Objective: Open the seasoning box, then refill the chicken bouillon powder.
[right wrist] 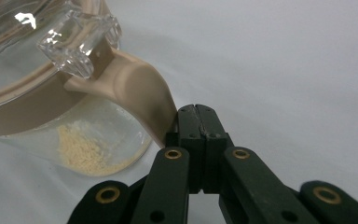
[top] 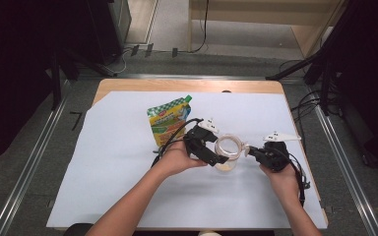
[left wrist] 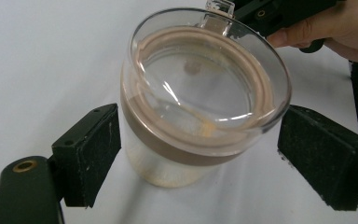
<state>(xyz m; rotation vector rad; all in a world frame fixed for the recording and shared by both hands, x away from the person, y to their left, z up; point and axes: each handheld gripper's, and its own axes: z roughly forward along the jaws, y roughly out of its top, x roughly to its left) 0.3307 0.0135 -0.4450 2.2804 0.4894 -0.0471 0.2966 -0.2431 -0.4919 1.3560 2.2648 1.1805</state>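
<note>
A clear glass jar [top: 228, 153] with a tan band and a tan handle is seen near the middle of the table [top: 128, 162], which is covered by a white sheet, and a little pale powder is seen at its bottom. The left gripper [top: 215, 158] is held by the left hand [top: 177, 158], whose forearm is brought in from the bottom edge and slanted up toward the right. In the left gripper view the two black pads [left wrist: 93, 154] are placed on either side of the jar [left wrist: 200, 98], each one apart from the glass, so this gripper is open and nothing is pressed by it. The right gripper [top: 250, 150] is held by the right hand [top: 280, 173], with the forearm raised from the lower right and the gripper pointed to the left at the jar. In the right gripper view its jaws are closed together, and their tip is set against the lower part of the handle [right wrist: 135, 88]; whether the handle is pinched cannot be told. A green and yellow pouch [top: 167, 123] is laid just behind the left hand.
</note>
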